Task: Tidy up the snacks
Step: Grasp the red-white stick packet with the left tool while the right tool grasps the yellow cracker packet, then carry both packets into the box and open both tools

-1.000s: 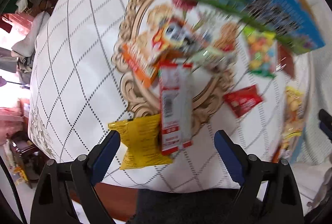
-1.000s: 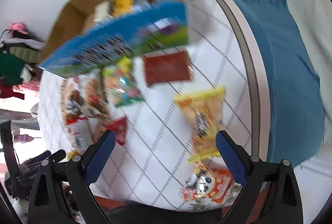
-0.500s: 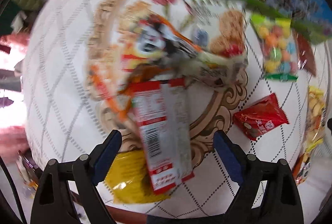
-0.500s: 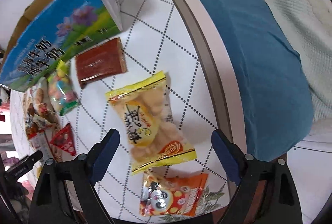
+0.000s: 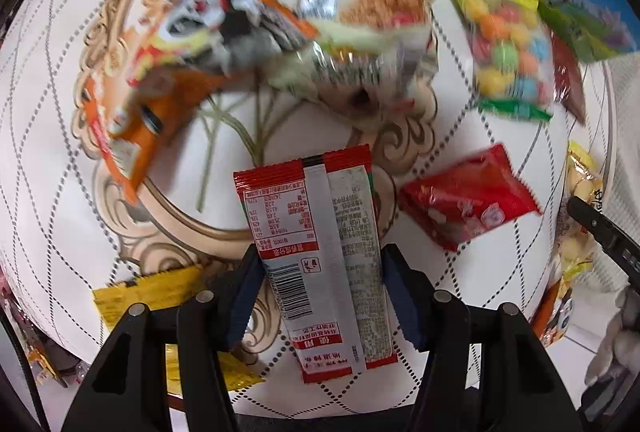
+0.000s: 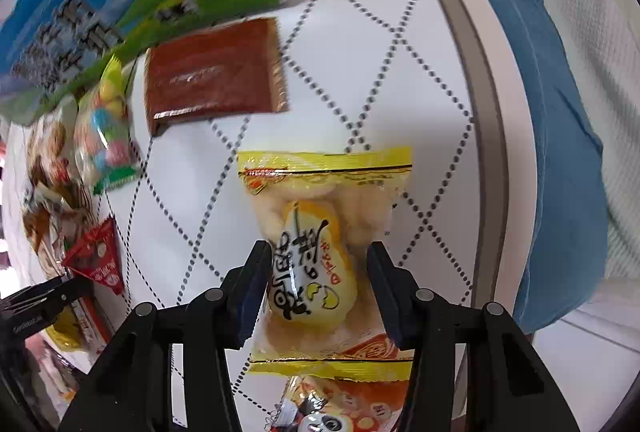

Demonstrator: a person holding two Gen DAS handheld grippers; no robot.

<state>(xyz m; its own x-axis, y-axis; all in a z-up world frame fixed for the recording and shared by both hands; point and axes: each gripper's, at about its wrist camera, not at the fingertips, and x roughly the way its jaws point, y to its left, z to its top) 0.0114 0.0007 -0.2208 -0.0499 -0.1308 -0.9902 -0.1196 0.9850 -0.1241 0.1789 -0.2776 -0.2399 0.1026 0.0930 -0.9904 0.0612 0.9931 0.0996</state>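
Round table (image 5: 60,168) under a white diamond-quilted cloth, snacks scattered over it. Blue-green box (image 6: 100,12) at the far edge. Left gripper (image 5: 320,292) straight down over a red-and-white packet (image 5: 320,256) lying flat, back side up, on the cloth's gold scroll border; jaws closing, pads against both long edges. Right gripper (image 6: 316,288) straight down over a yellow bag (image 6: 324,252) near the table's rim; jaws closing, bag pinched in at the pads. Nearby: brown sachet (image 6: 216,76), candy bag (image 5: 508,52), red pouch (image 5: 468,196).
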